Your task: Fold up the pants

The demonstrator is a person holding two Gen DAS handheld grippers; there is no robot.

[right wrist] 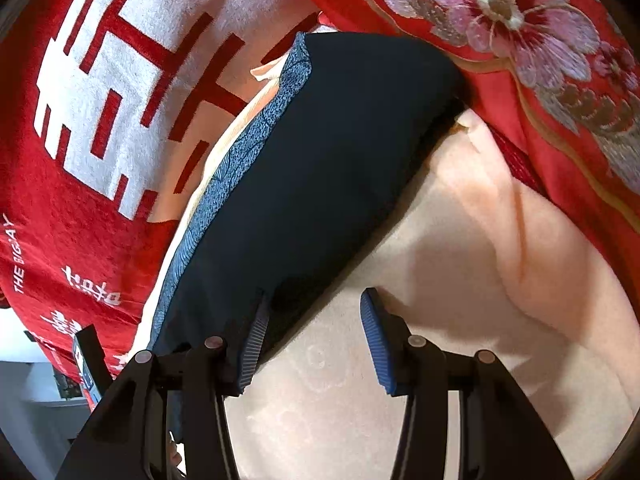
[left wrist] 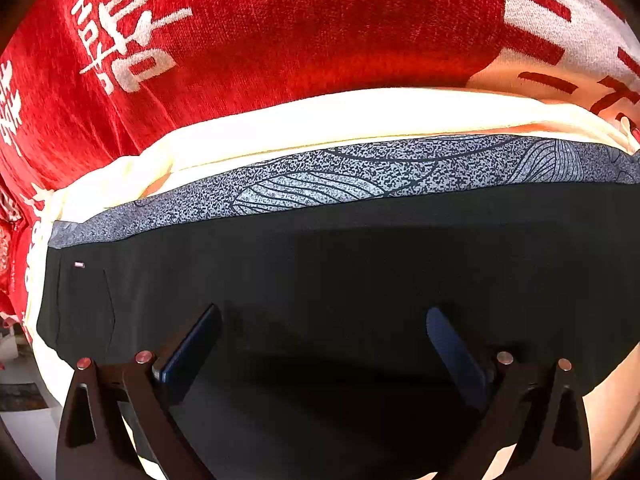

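The black pants (left wrist: 320, 264) lie flat on a cream blanket (left wrist: 320, 120), with a grey leaf-patterned band (left wrist: 340, 176) along their far edge. My left gripper (left wrist: 324, 320) hovers close over the black cloth, jaws wide apart and empty. In the right wrist view the pants (right wrist: 340, 152) run as a dark strip from lower left to upper right, their blue-grey patterned band (right wrist: 240, 152) on the left side. My right gripper (right wrist: 316, 304) is open at the strip's near right edge; its left finger (right wrist: 252, 344) lies over the cloth, its right finger (right wrist: 378, 340) over the cream blanket (right wrist: 440, 320).
A red blanket with white characters (left wrist: 280, 32) lies beyond the pants, and it shows at the left in the right wrist view (right wrist: 100, 120). A red quilt with embroidered flowers (right wrist: 520, 20) lies at the upper right. A bed edge and floor (right wrist: 32, 392) show at the lower left.
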